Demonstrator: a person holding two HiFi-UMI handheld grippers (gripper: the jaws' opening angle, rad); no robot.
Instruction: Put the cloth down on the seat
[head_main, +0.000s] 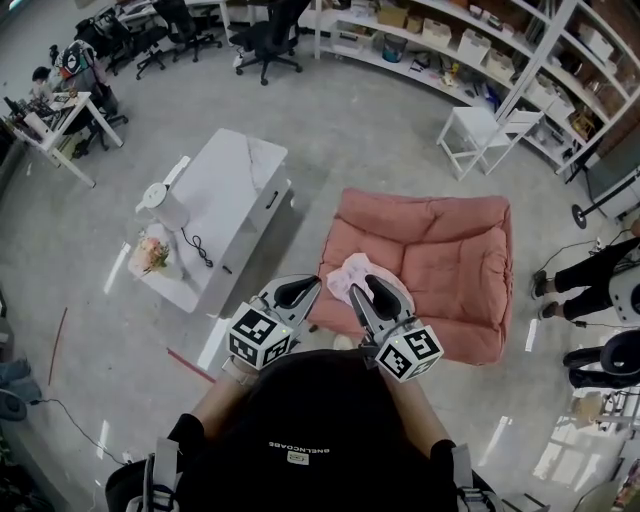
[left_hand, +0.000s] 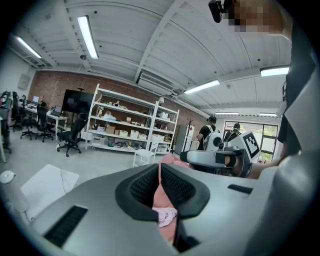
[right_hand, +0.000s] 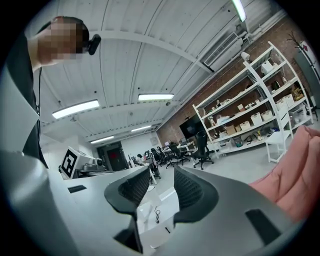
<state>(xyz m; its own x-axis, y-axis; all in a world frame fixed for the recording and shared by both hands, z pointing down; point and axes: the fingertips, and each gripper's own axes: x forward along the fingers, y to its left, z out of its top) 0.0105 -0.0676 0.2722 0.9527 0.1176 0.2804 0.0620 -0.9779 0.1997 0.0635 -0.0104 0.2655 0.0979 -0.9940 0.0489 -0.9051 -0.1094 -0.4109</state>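
The cloth (head_main: 350, 272), a small pale pink and white bundle, lies on the front left part of the pink cushioned seat (head_main: 450, 260). My left gripper (head_main: 305, 290) hovers just left of it and my right gripper (head_main: 368, 292) just in front of it, both held close to my body. In the left gripper view the jaws (left_hand: 160, 170) stand nearly together with nothing pinched; the cloth (left_hand: 165, 216) and seat (left_hand: 167, 161) show beyond them. My right gripper (right_hand: 162, 175) is shut and empty, with the seat (right_hand: 295, 185) at its right.
A low white table (head_main: 230, 190) with a white appliance (head_main: 165, 205) and flowers (head_main: 150, 255) stands left of the seat. A white chair (head_main: 480, 130) and shelving lie behind. A person (head_main: 600, 280) stands at the right, office chairs at the back.
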